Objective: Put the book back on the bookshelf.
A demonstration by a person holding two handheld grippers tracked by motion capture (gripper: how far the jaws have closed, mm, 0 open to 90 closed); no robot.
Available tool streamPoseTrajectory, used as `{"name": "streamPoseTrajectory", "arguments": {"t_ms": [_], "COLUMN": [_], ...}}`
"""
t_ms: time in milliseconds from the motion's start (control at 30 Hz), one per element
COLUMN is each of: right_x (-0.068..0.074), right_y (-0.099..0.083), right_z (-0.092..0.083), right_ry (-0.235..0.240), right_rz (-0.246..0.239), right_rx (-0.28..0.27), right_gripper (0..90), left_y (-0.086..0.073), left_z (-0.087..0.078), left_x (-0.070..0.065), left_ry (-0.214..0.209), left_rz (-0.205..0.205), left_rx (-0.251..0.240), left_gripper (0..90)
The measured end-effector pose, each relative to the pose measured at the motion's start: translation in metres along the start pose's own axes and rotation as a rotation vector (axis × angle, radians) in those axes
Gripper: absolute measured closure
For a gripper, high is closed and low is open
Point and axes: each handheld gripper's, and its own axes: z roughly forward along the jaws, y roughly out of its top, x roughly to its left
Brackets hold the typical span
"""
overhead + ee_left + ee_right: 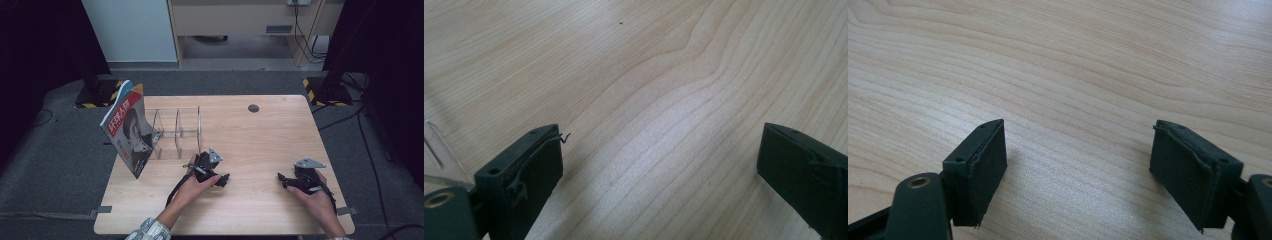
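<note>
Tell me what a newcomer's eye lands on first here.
First the magazine, standing upright against the left end of the clear rack at the table's left side. Then the two hands near the front edge, the left gripper and right gripper, both with jaws open over bare wood.

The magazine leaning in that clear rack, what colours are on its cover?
Red with white lettering, best in the high view: magazine.

A lab-style recording room, not a home.
A bare wooden table (260, 130) stood on grey carpet (60, 165), flanked by black stands on hazard-striped bases (320, 90); loose cables (360, 125) ran past its right edge, dark curtains (30, 45) hung at both sides, and plain cabinets (240, 20) lined the far wall.
</note>
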Motion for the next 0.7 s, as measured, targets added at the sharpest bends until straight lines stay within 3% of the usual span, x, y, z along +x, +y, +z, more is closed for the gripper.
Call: {"name": "streamPoseTrajectory", "arguments": {"t_ms": [267,700], "right_x": [0.0001,0.001], "right_y": [0.0,-0.0002], "right_z": [0.0,0.0], "right_ry": [0.0,0.003], "right_rz": [0.0,-0.004], "right_rx": [0.0,-0.002], "right_gripper": [22.9,22.8], "left_y": [-0.0032,-0.0052], "left_z": [0.0046,0.0053], "left_x": [0.0009,0.0012], "left_ry": [-0.013,-0.016], "left_rz": [-0.027,-0.03], "left_rx": [-0.001,-0.016], "left_gripper": [2.5,1.1]}}
